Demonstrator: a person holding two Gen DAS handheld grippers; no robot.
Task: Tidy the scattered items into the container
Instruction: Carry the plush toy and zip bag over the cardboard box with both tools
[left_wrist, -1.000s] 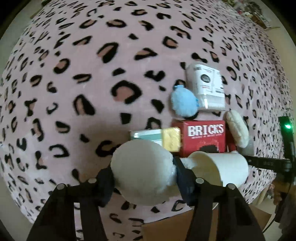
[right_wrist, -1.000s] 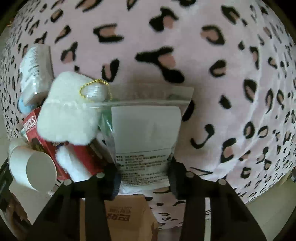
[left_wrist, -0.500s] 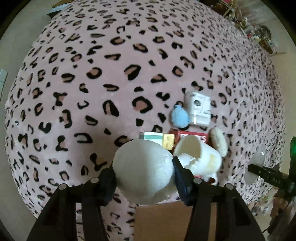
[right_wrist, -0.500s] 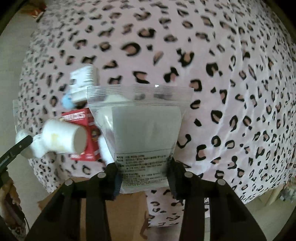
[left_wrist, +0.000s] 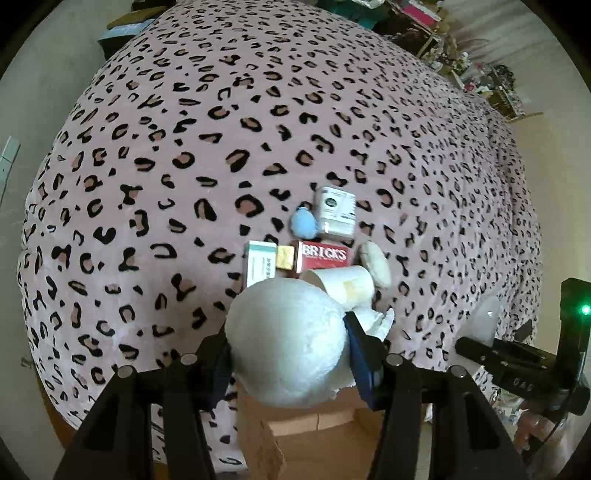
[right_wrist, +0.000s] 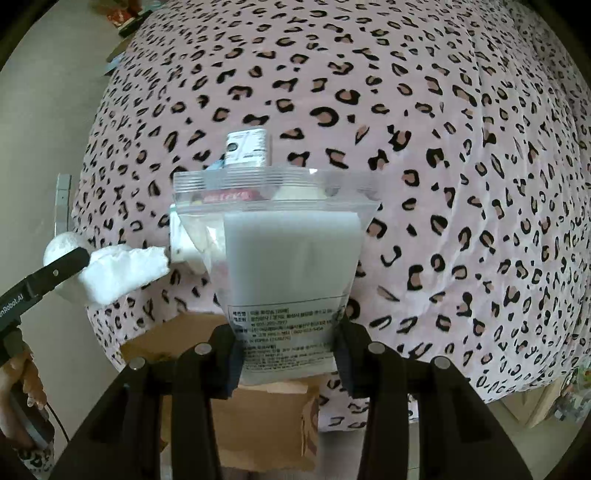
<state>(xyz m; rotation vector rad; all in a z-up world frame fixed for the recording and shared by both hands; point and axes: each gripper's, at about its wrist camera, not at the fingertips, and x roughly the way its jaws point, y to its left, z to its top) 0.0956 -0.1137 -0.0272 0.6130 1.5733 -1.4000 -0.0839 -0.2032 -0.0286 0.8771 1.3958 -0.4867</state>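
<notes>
Left gripper is clamped on a white fluffy plush ball, pads pressing both its sides, held above the bed edge. Right gripper is closed on the bottom edge of a clear zip bag with a white pad inside and a printed label; the bag stands upright from the jaws. A cardboard box sits below both grippers, just off the edge of the leopard-print blanket, open flaps visible; also seen under the right gripper.

On the blanket, clustered near the edge: red BRICKS box, small gold packet touching its left side, white-green carton beside that, blue pompom, white printed carton just right of the pompom, paper cup lying on its side, cream fuzzy item to the right of the BRICKS box. White fluffy piece hangs by the left gripper in the right view.
</notes>
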